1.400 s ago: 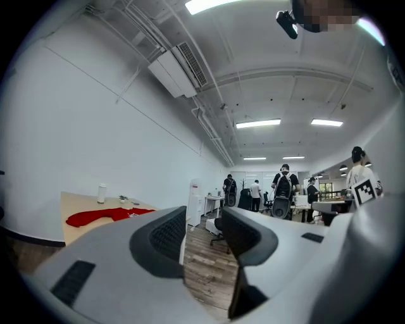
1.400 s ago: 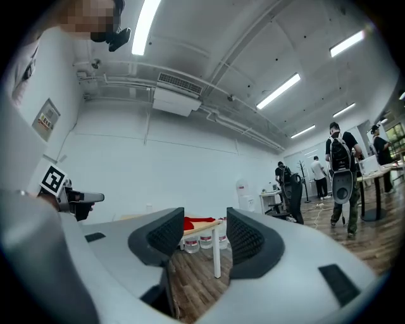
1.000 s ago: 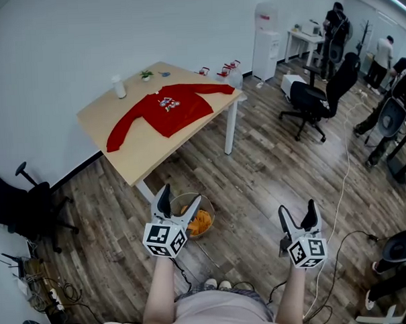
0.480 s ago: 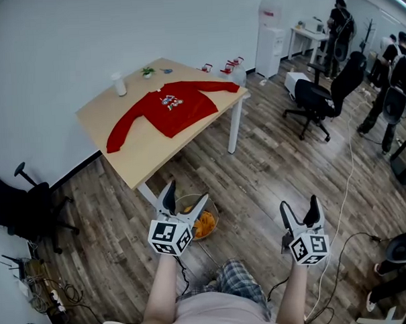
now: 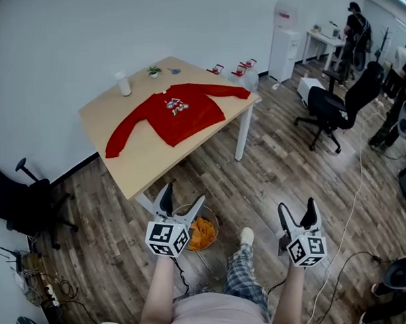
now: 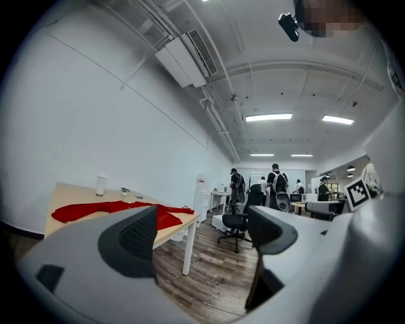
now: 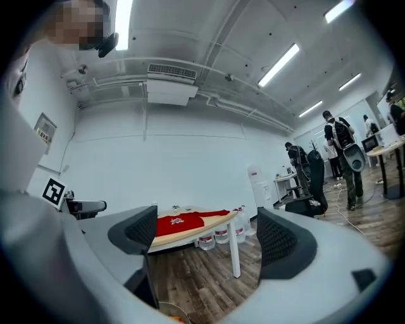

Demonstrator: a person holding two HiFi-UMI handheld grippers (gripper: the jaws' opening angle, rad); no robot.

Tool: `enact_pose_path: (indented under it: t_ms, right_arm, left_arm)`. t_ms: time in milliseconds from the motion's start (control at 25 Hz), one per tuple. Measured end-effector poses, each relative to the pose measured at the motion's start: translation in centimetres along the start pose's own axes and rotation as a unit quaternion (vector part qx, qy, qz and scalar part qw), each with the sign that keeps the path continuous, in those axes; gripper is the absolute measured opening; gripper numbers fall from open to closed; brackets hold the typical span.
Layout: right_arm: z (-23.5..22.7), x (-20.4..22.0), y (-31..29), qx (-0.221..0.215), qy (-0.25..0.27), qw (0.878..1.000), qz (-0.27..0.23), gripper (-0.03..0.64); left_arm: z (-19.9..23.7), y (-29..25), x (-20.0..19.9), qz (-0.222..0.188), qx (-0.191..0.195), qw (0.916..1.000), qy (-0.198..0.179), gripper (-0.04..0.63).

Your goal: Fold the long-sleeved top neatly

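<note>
The top (image 5: 177, 112) lies flat and face up on the table (image 5: 142, 164), sleeves spread to either side, laid out ready for folding, but nothing touches it yet. The person stands well apart from the table with one foot forward, so this reads as the approach, not the fold. The left gripper (image 5: 182, 198) and right gripper (image 5: 297, 211) are held low at waist height and point ahead toward the table; each has its jaws spread wide with only floor and distant furniture between them, probably so they can close on cloth on arrival. The table is pale wood, set by a white wall, with a cup (image 5: 123, 82) and a small plant (image 5: 154, 71) at its far edge, clear of the top. A bin (image 5: 200, 228) with orange contents sits on the plank floor (image 5: 283, 161) just ahead of the left gripper. Beyond are water jugs (image 5: 243, 70), a cooler (image 5: 282, 30), office chairs (image 5: 335, 108) and people at desks.
</note>
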State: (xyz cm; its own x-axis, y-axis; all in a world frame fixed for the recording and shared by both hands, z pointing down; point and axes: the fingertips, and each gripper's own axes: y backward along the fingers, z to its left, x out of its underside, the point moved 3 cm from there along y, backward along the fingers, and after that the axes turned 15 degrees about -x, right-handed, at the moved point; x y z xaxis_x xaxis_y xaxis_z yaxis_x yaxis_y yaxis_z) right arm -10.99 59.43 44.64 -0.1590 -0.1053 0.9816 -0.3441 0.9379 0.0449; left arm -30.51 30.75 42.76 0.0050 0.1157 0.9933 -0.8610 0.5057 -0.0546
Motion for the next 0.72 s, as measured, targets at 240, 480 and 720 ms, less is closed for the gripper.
enact_pose_path:
  t_ms: [240, 480, 720]
  right_arm:
    - [-8.5, -1.5, -10.1, -0.051, -0.014, 0.999, -0.004, 0.472]
    - [-15.0, -3.8, -21.3, -0.127, -0.013, 0.991, 0.029, 0.471]
    - [-18.9, -3.9, -29.6, -0.189, -0.018, 0.98, 0.058, 0.468]
  left_arm:
    - [-0.3, -9.0, -0.3, -0.013, -0.057, 0.9982, 0.01, 0.43]
    - [-0.1, -17.0, -2.9, -0.022, -0.131, 0.991, 0.016, 0.43]
    - [0.8, -22.1, -3.2, -0.02, -0.196, 0.9802, 0.021, 0.43]
